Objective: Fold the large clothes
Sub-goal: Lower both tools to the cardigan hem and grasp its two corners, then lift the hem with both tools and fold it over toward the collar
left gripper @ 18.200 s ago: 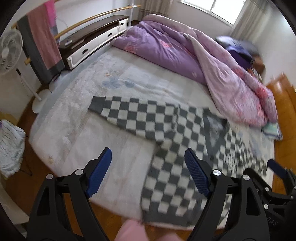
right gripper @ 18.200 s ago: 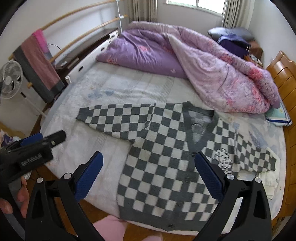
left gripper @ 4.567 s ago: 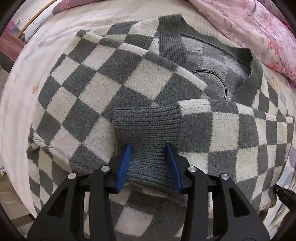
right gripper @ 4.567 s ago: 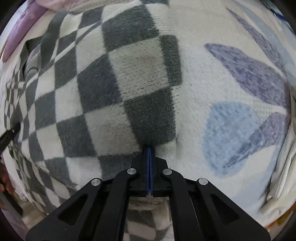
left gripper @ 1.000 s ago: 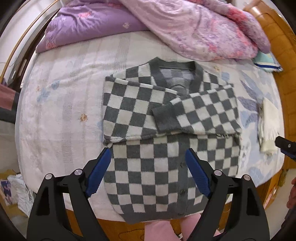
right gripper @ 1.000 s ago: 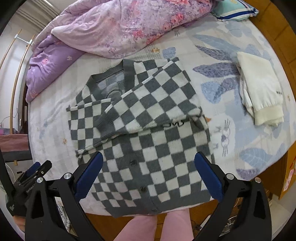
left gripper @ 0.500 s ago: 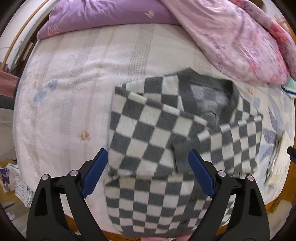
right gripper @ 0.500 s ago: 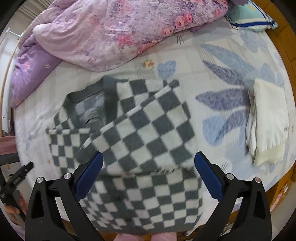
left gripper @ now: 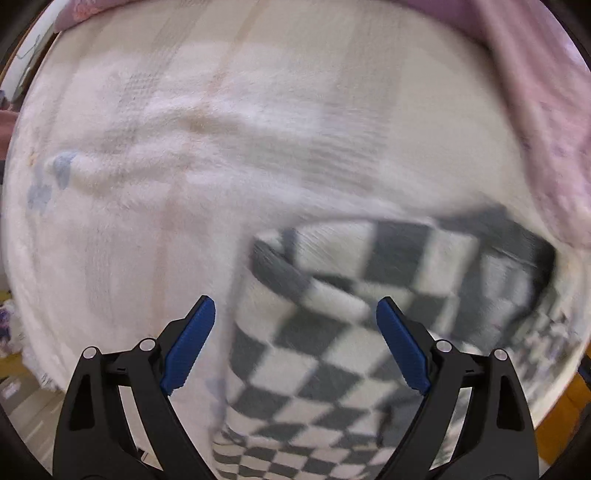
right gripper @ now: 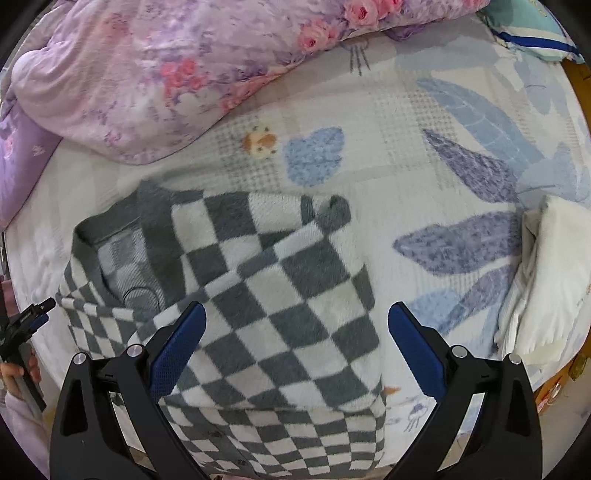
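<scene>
A grey-and-white checked knit cardigan [right gripper: 273, 302] lies flat on the bed with both sleeves folded across its chest. In the left wrist view the cardigan [left gripper: 332, 332] is blurred, and its left shoulder corner lies just ahead of my left gripper [left gripper: 295, 343], which is open and empty. My right gripper [right gripper: 295, 347] is open and empty above the folded right sleeve, near the cardigan's right shoulder. The left gripper also shows at the left edge of the right wrist view [right gripper: 26, 325].
A pink and purple floral quilt [right gripper: 184, 66] is bunched at the far side of the bed. A folded white garment [right gripper: 543, 280] lies to the right of the cardigan. A striped pillow [right gripper: 532, 33] is at the top right. The bed's near edge [right gripper: 550, 391] runs just below.
Both grippers have dropped closer to the bed and moved toward the cardigan's shoulders. The left view is now blurred by motion. Both stay open and empty.
</scene>
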